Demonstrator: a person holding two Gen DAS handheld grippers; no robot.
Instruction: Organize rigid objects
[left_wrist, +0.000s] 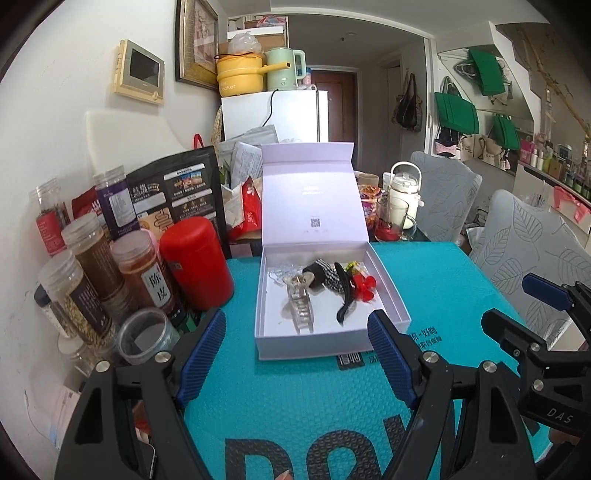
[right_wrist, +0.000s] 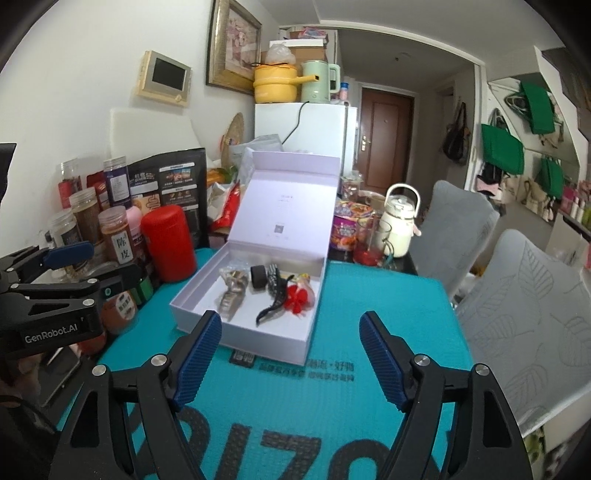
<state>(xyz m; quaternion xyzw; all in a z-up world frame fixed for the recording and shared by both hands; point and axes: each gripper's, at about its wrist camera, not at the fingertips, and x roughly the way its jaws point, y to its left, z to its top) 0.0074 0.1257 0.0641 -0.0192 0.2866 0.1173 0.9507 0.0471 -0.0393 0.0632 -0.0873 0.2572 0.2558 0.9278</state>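
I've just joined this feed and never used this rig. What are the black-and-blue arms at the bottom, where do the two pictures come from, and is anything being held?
They are hand-held tongs, one per hand, each with a camera looking along its fingers. The left tongs and right tongs are both open and hold nothing. Each picture is that camera's view; each also catches the other tongs at its edge. On the teal mat sits an open white box holding a clear hair claw, a black clip and a red flower clip. A red canister and spice jars stand left.
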